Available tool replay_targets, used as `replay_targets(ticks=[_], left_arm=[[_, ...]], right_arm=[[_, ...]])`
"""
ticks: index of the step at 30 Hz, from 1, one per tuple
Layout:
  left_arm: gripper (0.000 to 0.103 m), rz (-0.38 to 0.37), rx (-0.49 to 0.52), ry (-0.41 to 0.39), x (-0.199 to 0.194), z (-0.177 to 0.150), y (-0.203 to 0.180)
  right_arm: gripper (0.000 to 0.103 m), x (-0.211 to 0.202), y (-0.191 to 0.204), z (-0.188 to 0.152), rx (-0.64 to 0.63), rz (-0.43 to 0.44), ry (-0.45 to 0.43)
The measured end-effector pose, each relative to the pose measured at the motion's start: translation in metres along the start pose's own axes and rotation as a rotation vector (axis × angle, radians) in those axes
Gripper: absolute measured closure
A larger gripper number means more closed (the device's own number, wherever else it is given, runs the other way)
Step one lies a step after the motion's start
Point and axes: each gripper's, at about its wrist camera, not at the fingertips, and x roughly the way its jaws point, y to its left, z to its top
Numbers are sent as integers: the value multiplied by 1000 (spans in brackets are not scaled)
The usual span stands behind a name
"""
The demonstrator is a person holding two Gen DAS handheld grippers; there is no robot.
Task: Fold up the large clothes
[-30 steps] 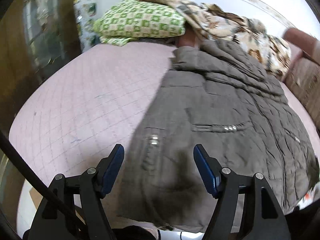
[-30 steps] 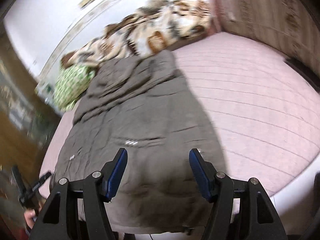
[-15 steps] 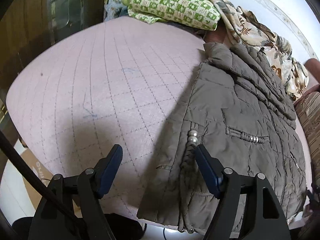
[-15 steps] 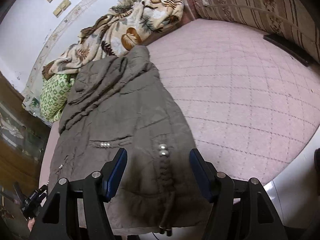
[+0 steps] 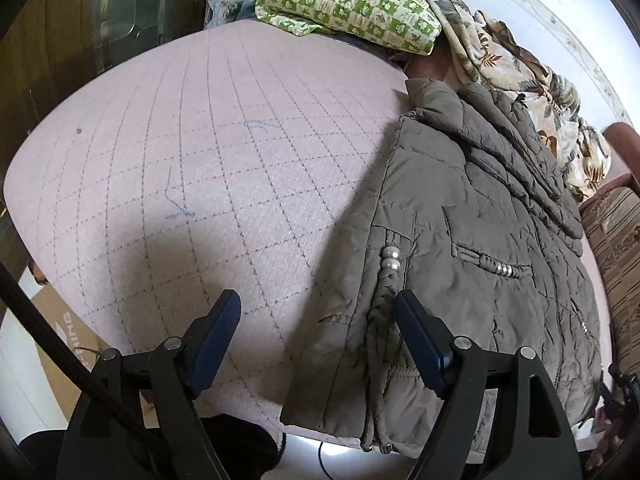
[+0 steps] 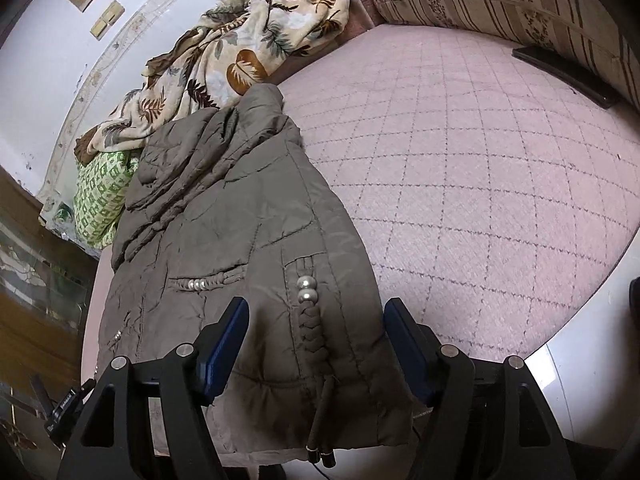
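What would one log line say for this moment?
stage: pre-grasp | item: grey-brown quilted padded jacket flat on pink quilted bed | left tool: open, at hem | right tool: open, over hem

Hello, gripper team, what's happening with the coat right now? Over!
Left gripper open, right gripper open, nothing held. Brown quilted coat flat on pink bedspread, unfolded. Nothing in the way. Over.

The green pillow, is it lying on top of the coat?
No, the green pillow sits at the far end of the bed, apart from the coat, which lies nearer the camera.
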Motion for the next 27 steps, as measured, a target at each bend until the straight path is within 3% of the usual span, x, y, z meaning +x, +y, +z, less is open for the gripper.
replay_targets(ticks=[7,13,22,27], left_arm=[[24,-14,5,33,3,-3,0],[24,-60,-28,75,8,-10,4],[24,-60,-35,59,7,-11,7],[24,-68,-26,75,9,-12,4]], right_arm=[[28,2,-6,-1,21,-16,10],[28,18,-11,-11,64,34,93],[24,13,-12,-10,94,31,66],[23,19,-10,-14,96,34,102]])
